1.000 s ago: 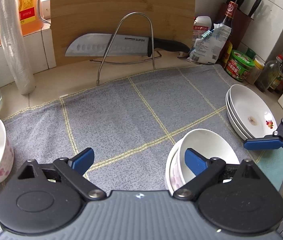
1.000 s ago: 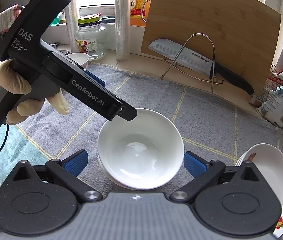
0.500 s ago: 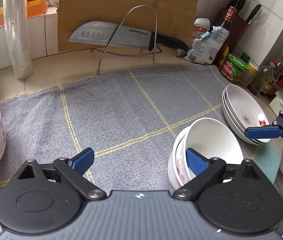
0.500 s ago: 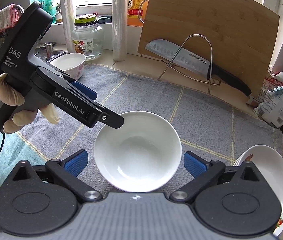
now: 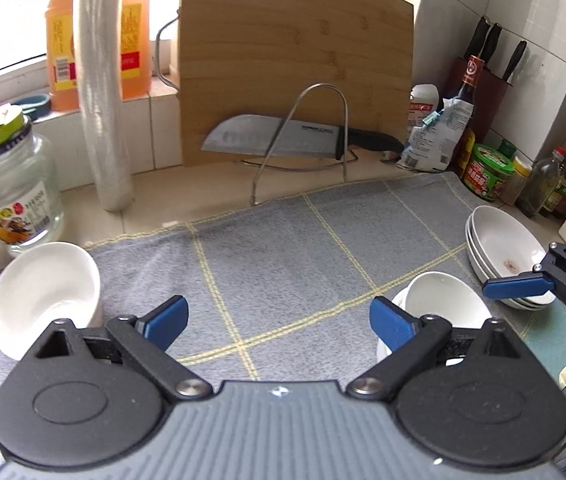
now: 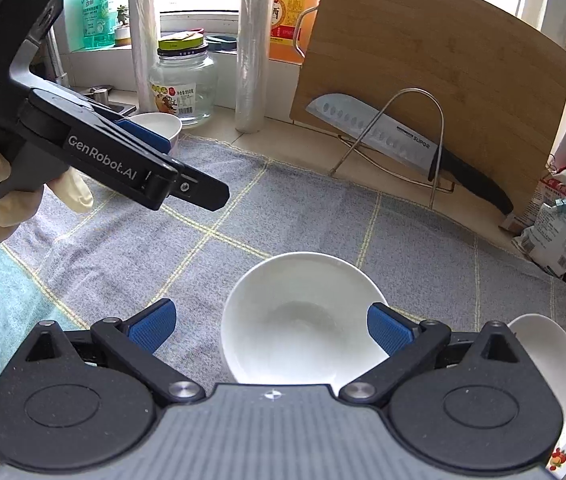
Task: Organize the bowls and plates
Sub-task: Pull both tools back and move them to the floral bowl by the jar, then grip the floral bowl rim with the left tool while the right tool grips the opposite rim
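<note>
The left gripper's fingers [image 5: 165, 320] stand wide apart over bare grey cloth [image 5: 283, 248], gripping nothing. The right gripper's fingers [image 6: 151, 326] are also spread wide, flanking the nested white bowls [image 6: 303, 316] without touching them, though whether its right pad brushes the rim I cannot tell. These bowls hold nothing and sit near the cloth's front edge. A stack of shallow plates [image 5: 503, 248] lies at the cloth's right edge, just beside the bowls. A lone empty bowl [image 5: 39, 296] rests at the cloth's left edge, near a glass jar [image 5: 11, 196]. The cloth's middle lies open up to the knife rack [image 5: 303, 144] at the desk's back.
</note>
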Action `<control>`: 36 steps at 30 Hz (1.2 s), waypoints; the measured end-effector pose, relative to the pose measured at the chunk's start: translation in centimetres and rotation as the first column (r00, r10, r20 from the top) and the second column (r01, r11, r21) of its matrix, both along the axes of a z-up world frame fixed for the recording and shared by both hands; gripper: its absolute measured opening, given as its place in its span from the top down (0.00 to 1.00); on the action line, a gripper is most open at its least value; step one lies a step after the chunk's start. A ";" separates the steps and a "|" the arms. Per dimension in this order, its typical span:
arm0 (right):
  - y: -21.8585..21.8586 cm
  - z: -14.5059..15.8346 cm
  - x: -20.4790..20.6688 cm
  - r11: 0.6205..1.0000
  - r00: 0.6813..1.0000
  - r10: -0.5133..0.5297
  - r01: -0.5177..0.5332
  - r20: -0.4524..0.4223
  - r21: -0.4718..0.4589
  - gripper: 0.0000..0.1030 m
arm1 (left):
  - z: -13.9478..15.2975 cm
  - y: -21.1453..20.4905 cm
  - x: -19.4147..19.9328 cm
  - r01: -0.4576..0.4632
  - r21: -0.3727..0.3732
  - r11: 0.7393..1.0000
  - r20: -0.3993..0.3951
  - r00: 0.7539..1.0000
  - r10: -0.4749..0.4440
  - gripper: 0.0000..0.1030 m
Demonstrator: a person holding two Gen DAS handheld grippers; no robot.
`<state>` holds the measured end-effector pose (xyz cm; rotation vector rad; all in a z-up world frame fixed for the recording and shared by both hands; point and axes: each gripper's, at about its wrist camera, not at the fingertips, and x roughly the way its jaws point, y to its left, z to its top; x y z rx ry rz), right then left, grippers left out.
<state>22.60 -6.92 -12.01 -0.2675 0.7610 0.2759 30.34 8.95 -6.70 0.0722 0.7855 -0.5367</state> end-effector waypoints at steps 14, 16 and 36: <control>5.7 0.0 3.2 0.980 0.980 0.199 -0.200 0.030 0.021 0.00 | 0.3 8.6 -3.7 -0.202 0.020 0.979 0.082 0.976 0.200 0.03; 6.5 0.1 3.7 0.979 0.981 0.194 -0.195 0.028 0.050 0.00 | -0.1 9.9 -3.8 -0.189 -0.001 0.982 0.081 0.979 0.188 0.02; 15.5 -0.6 7.1 0.992 0.993 0.112 -0.110 0.029 -0.070 0.00 | -3.2 17.2 2.3 0.156 0.195 0.968 0.034 0.986 -0.166 0.02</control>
